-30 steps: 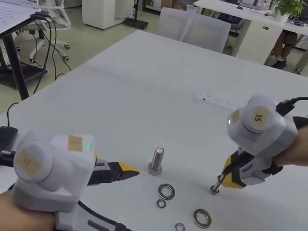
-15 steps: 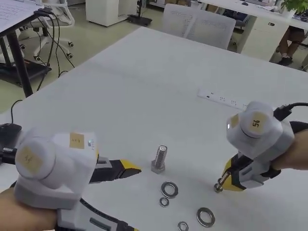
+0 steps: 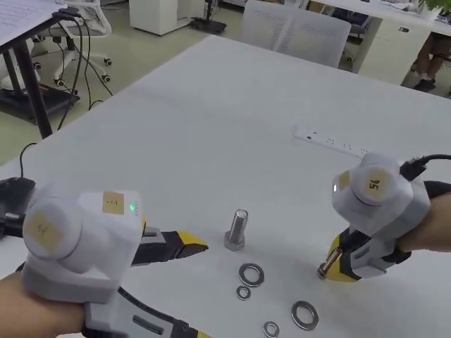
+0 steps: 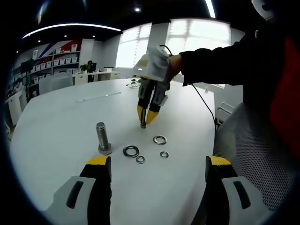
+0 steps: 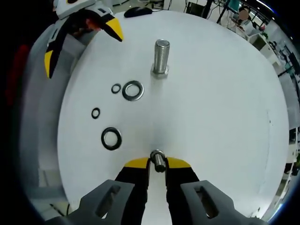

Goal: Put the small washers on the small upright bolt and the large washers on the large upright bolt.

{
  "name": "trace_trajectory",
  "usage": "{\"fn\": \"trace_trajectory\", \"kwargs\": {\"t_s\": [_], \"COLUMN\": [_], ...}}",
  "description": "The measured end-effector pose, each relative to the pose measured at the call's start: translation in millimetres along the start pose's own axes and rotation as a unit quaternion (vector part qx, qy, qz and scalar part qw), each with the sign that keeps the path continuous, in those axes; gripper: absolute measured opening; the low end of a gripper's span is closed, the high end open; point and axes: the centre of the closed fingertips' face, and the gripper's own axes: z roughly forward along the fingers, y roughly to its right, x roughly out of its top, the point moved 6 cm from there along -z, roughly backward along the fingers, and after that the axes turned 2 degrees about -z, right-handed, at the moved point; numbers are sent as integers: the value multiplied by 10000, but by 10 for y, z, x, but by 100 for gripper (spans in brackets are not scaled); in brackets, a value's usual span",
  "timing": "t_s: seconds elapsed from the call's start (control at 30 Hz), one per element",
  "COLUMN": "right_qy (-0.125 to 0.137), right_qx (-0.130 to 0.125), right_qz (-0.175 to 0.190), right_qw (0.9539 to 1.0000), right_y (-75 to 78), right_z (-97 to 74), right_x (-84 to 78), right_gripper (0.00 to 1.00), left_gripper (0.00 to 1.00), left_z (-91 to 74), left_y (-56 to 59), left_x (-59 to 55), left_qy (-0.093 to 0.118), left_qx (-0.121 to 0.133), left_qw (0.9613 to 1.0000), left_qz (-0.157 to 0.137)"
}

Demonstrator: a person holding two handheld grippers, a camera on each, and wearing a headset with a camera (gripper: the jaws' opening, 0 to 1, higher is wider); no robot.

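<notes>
Standing on its hex head on the white surface [image 3: 211, 105] in the head view, the large bolt [image 3: 236, 229] is pointing its threaded silver shank straight up. To its right, the right claw [image 3: 332, 264] is pinching the small bolt [image 3: 325, 268], whose long axis is leaning slightly, lower end toward the surface. Four washers [image 3: 251, 274], two large and two small, are lying flat near the bolts, on the person's side.

In the left gripper view, the left claw [image 4: 158, 161] is standing spread wide, gripping nothing, with the large bolt just beyond its left jaw. The small bolt is hanging nearly vertical under the right claw's yellow tips; whether it is touching the surface cannot be told.

In the right gripper view, the small bolt is showing almost end-on, a round steel end squeezed between the two jaws, with the large bolt upright farther ahead.
</notes>
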Motion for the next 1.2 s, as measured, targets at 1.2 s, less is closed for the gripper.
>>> {"fn": "trace_trajectory", "kwargs": {"t_s": [1.2], "right_qy": [27], "right_qx": [-54], "right_qz": [278], "right_qw": [9996], "right_y": [-171], "right_z": [-94], "right_x": [-175], "right_gripper": [17], "left_gripper": [82], "left_z": [12], "left_y": [27], "left_x": [7], "left_qy": [-47], "left_qx": [-61], "left_qw": [9999], "left_qz": [73]}}
